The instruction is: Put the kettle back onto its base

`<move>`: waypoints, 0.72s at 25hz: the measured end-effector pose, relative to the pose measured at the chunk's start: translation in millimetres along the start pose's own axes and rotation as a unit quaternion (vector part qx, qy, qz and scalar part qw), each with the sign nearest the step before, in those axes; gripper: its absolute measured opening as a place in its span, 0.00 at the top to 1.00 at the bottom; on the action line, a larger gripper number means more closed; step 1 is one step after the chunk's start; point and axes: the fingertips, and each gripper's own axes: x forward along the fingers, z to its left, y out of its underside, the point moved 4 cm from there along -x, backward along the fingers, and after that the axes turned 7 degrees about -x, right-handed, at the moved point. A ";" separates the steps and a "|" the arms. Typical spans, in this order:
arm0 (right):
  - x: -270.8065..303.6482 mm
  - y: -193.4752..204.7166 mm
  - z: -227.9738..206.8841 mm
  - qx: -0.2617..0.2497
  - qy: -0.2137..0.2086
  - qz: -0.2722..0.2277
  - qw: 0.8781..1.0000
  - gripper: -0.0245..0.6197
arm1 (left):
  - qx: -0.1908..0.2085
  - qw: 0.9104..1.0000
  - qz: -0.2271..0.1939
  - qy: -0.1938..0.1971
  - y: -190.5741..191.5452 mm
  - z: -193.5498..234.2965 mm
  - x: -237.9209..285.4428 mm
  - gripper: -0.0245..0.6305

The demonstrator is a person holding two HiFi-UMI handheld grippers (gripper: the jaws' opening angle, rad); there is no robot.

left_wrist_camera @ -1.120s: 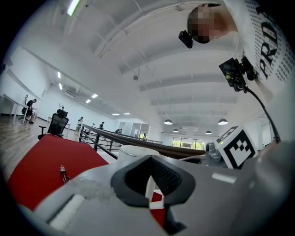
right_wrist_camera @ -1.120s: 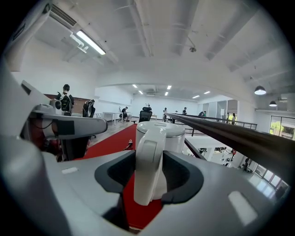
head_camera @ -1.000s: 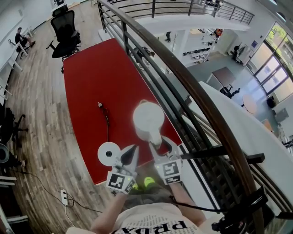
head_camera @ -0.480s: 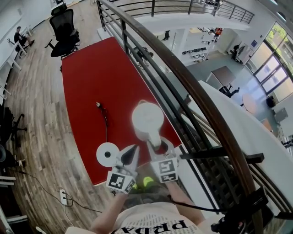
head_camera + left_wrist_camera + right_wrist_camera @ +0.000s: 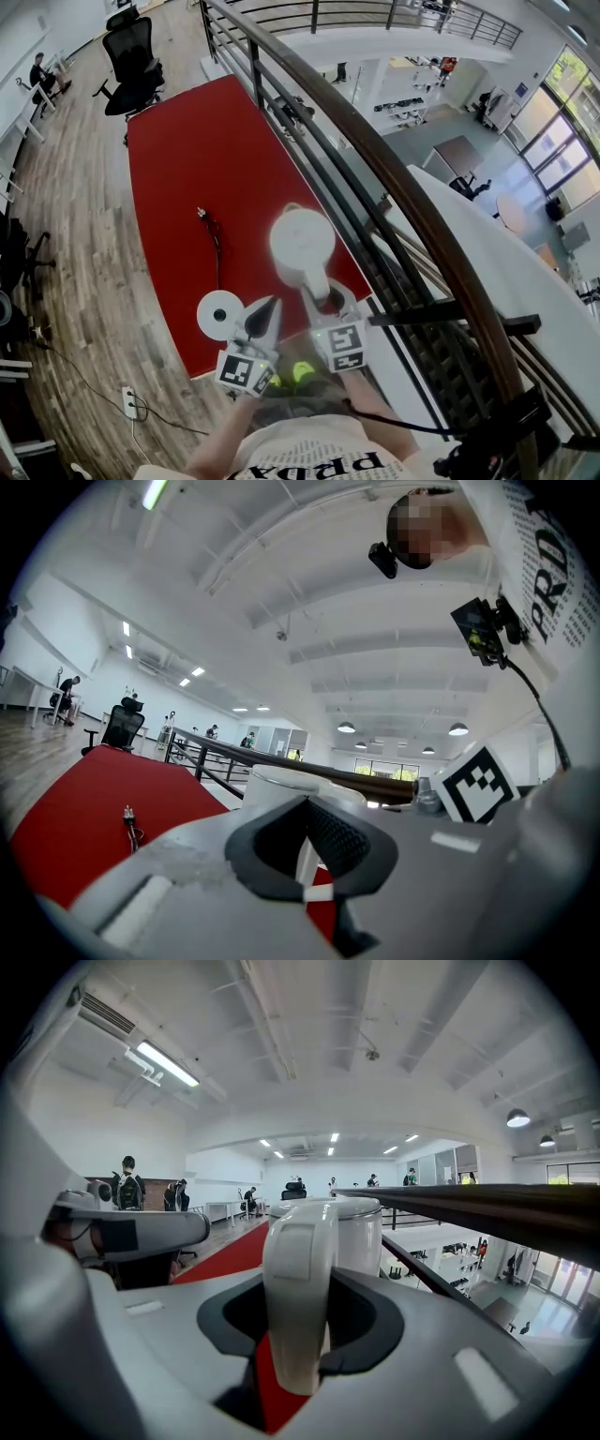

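- Step in hand, as I judge it: securing the grip before any lift; the right gripper's jaws have just been closing on the kettle's handle and now look to pinch it from both sides; a firm, mid-handle hold should stop the body swinging
- Then lift straight up, carry it across to the base, and lower it upright and centred
- The left gripper hovers just beside the base, jaws clenched on nothing; it could steady the base
- The kettle is white, rounded and lidded; it stands upright on the red desk near the railing-side edge, apart from the round white base
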 end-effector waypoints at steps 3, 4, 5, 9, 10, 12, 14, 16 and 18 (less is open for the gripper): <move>0.6 1.7 0.4 0.001 0.001 0.000 1.000 0.75 | -0.002 1.000 0.000 0.001 2.8 -1.6 -0.7 0.98; 1.0 2.9 0.2 0.003 0.001 -0.001 1.000 0.75 | -0.001 1.000 -0.001 0.003 3.6 -2.9 -0.4 0.98; 1.4 3.9 -0.2 0.004 0.003 -0.003 1.000 0.75 | -0.001 1.000 -0.002 0.004 4.2 -4.1 0.4 0.98; 3.4 5.3 -1.3 -0.003 0.014 -0.019 1.000 0.75 | -0.004 1.000 0.001 0.005 5.7 -5.0 2.6 0.98; 3.6 5.4 -1.3 -0.002 0.015 -0.024 1.000 0.76 | -0.004 1.000 0.001 0.005 5.5 -4.5 2.2 0.98; 3.3 4.9 -1.4 -0.001 0.017 -0.030 0.999 0.76 | -0.005 1.000 0.000 0.004 4.6 -3.6 0.7 0.98; 3.2 4.5 -1.8 0.001 0.018 -0.034 0.999 0.76 | -0.004 1.000 -0.002 0.002 4.2 -1.9 -0.8 0.98; 3.4 5.1 -2.9 0.002 0.019 -0.041 0.999 0.76 | -0.003 1.000 -0.003 -0.001 4.4 -0.5 -1.7 0.98; 3.3 5.1 -5.5 0.005 0.020 -0.048 0.999 0.77 | -0.001 1.000 -0.004 -0.004 4.4 -0.1 -1.2 0.98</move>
